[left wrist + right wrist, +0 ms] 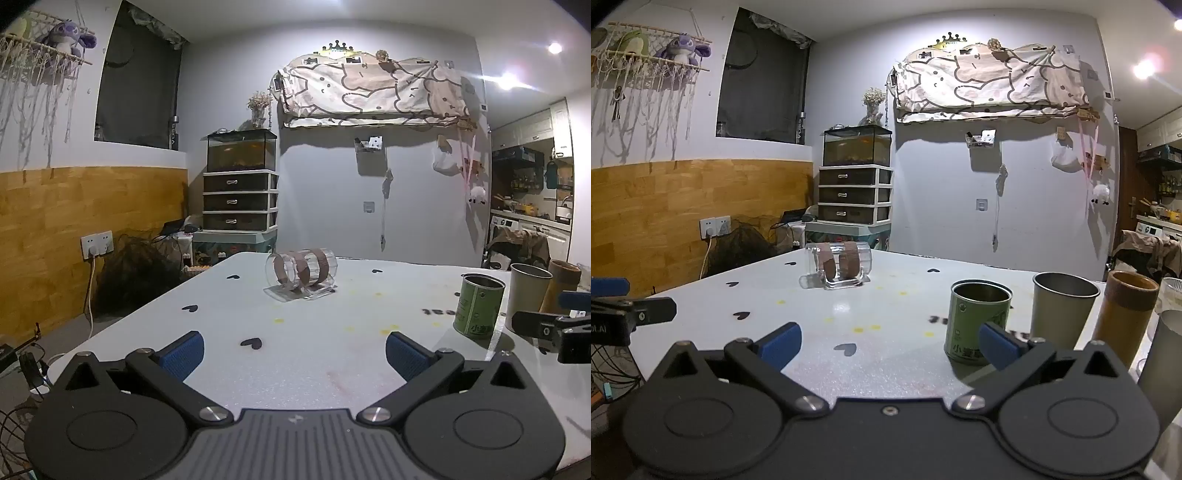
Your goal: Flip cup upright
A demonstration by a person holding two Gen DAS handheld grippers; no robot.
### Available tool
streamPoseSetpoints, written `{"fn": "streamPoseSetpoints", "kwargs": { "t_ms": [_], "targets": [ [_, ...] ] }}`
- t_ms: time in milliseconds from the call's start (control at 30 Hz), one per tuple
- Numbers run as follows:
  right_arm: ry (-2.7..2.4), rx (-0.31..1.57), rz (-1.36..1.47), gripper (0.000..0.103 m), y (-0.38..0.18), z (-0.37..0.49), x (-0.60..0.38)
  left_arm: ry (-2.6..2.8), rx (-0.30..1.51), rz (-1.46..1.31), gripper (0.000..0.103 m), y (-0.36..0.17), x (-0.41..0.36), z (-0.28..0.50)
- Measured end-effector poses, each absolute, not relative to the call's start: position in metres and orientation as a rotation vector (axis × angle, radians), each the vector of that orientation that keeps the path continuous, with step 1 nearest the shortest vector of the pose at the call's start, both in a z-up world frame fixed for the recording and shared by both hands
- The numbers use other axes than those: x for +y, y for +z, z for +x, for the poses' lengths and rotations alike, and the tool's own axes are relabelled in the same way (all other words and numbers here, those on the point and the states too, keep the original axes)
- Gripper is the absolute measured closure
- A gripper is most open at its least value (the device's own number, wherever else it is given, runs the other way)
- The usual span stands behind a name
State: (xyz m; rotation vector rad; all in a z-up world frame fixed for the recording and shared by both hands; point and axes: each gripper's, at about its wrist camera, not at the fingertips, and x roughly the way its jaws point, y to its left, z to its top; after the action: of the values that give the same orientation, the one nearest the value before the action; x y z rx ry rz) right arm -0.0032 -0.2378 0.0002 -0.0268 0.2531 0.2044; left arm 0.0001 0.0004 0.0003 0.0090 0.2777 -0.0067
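A clear glass cup [301, 273] with brown bands and a handle lies on its side on the white table [295, 369], far from both grippers. It also shows in the right wrist view [839, 265], at centre-left. My left gripper [293, 350] is open and empty, low over the near part of the table. My right gripper [890, 343] is open and empty, with its right finger just in front of the green tin [979, 320]. Each gripper's tip shows at the edge of the other's view.
A green tin [478, 306], a grey metal cup [529, 295] and a brown bamboo tumbler [561, 286] stand upright at the table's right side. In the right wrist view, the grey cup [1062, 314], the tumbler [1126, 317] and another grey container [1163, 354] crowd the right edge.
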Motion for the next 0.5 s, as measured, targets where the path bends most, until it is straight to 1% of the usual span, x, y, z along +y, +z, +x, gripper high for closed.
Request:
{"fn": "streamPoseSetpoints", "kwargs": {
  "t_ms": [500],
  "targets": [
    [0.204,0.252,-0.028,0.000,0.0006,-0.0041,-0.2380,-0.005,0.279,0.012,0.000,0.0002,0.0003,0.0002]
  ]
}}
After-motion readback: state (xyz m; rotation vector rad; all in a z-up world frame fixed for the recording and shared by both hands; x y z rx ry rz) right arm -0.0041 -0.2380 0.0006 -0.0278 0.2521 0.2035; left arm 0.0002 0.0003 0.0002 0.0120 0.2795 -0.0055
